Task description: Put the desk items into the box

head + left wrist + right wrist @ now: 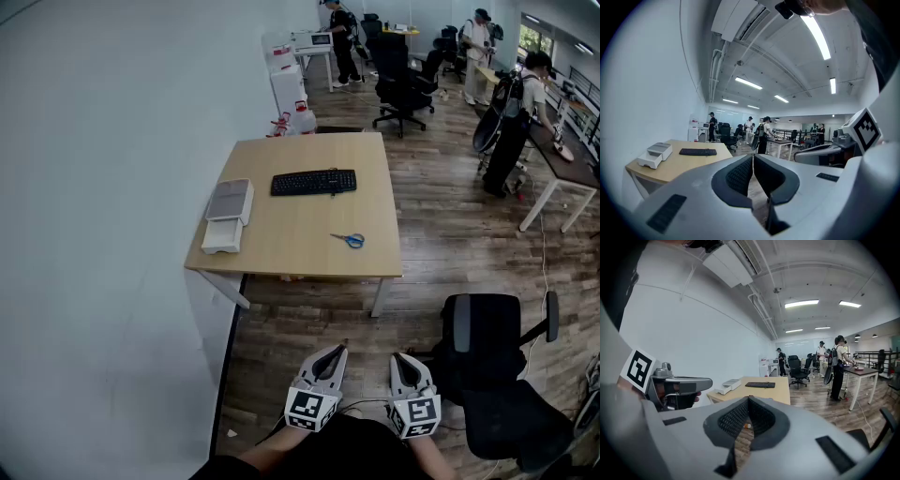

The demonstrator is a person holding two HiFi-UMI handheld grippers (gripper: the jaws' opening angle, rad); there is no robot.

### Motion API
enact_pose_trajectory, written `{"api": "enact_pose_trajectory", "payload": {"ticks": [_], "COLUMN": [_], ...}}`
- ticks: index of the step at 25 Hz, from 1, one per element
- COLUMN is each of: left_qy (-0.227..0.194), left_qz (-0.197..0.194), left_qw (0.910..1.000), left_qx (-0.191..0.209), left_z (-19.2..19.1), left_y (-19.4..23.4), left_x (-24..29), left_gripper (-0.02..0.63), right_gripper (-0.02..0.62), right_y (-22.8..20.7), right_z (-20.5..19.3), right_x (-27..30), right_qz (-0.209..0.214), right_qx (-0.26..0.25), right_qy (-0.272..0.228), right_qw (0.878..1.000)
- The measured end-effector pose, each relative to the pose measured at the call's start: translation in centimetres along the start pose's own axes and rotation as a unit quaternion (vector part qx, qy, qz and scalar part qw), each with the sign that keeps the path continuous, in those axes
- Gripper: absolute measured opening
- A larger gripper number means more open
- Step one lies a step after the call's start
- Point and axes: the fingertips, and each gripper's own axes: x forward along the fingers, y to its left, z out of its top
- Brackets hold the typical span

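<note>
keyboard (314, 182), scissors (349, 240), white box (228, 217) on desk (300, 220), left gripper (335, 350) and right gripper (402, 357) fingers clenched, empty

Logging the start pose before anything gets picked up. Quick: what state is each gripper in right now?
Left gripper: jaws closed, holding nothing.
Right gripper: jaws closed, holding nothing.

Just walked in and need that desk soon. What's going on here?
A person stands back from the desk, holding the left gripper and right gripper low, jaws together and empty. The keyboard, scissors and white box lie untouched on the desk. Nothing is packed yet.
</note>
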Motion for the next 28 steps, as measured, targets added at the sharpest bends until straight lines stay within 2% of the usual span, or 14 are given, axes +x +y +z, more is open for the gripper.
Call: {"api": "enact_pose_trajectory", "payload": {"ticks": [6, 14, 20, 23, 28], "left_qy": [-0.011, -0.003, 0.006, 0.006, 0.003], "left_qz": [-0.011, -0.030, -0.054, -0.060, -0.062], "left_qw": [0.9999, 0.9994, 0.9974, 0.9969, 0.9963], "left_qx": [-0.001, -0.019, -0.048, -0.052, -0.059], "left_z": [0.7, 0.9, 1.7, 2.3, 2.5], "left_y": [2.0, 8.2, 14.5, 18.3, 24.6], "left_x": [2.8, 9.7, 14.9, 16.6, 18.5], "left_gripper": [0.021, 0.021, 0.021, 0.021, 0.021], "right_gripper": [0.060, 0.060, 0.060, 0.060, 0.060], "right_y": [-2.5, -5.0, -5.8, -5.0, -4.2], "right_z": [0.4, 2.1, 5.6, 7.1, 9.0], "right_x": [3.1, 10.6, 18.5, 22.6, 29.8], "right_qz": [0.002, -0.020, -0.034, -0.029, -0.037], "right_qx": [0.043, 0.044, 0.064, 0.045, 0.047], "right_qy": [-0.006, 0.014, 0.044, 0.058, 0.066], "right_qw": [0.999, 0.999, 0.996, 0.997, 0.996]}}
